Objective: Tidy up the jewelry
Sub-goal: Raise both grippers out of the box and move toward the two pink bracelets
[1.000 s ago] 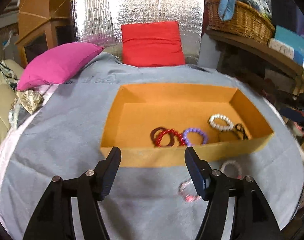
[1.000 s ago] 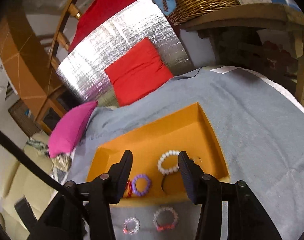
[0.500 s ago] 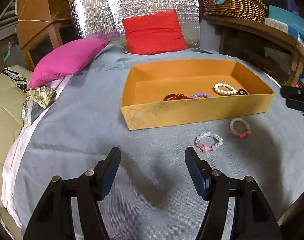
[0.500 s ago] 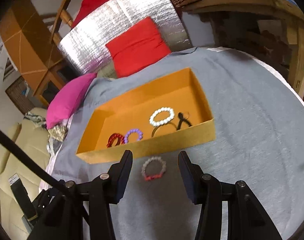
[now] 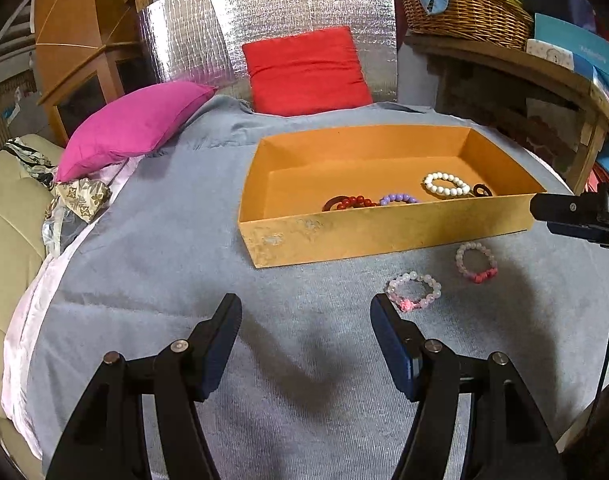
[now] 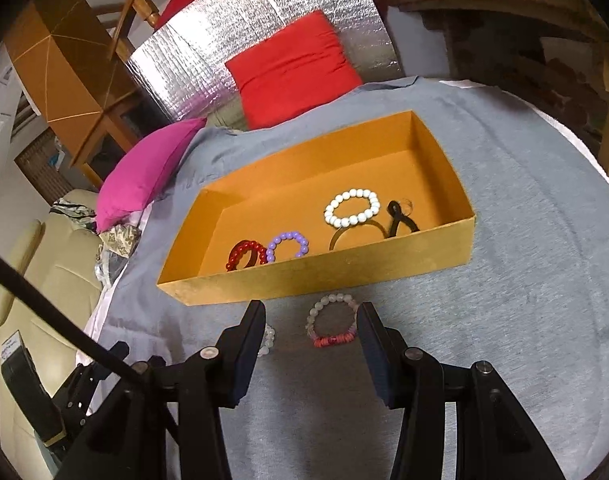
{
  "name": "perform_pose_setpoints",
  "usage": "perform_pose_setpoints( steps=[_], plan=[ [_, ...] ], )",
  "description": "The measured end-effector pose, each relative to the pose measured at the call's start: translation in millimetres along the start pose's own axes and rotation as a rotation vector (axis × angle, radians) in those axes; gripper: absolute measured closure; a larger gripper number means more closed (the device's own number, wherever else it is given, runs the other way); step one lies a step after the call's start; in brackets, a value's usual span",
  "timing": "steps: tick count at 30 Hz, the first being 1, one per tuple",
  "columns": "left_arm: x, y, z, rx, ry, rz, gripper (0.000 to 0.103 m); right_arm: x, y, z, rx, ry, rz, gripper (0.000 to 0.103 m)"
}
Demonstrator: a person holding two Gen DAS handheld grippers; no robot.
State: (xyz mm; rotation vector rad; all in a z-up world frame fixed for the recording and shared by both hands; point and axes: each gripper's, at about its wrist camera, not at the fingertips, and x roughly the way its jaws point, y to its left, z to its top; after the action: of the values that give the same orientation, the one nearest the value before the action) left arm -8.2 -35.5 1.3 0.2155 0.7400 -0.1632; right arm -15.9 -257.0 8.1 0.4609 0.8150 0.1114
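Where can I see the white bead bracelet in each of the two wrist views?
Left wrist: white bead bracelet lies right of centre, inside the orange box, beside its right end.
Right wrist: white bead bracelet lies at centre, in the box's right half.
Shared landmark: the red cushion behind the box.

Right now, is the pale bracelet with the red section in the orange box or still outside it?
Outside. The pale bracelet with the red section lies flat on the grey cloth, in front of the orange box's near wall, framed by the open right gripper.
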Motion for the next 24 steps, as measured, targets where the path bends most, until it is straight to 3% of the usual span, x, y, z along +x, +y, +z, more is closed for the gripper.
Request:
perform_pose_setpoints(
  steps=[24],
  plan=[
    [24.3, -30.9, 1.6, 0.076, 0.057, -0.005, 0.035, 10.1, -28.5, 0.4, 0.023, 0.042, -0.034, 0.052]
  ],
)
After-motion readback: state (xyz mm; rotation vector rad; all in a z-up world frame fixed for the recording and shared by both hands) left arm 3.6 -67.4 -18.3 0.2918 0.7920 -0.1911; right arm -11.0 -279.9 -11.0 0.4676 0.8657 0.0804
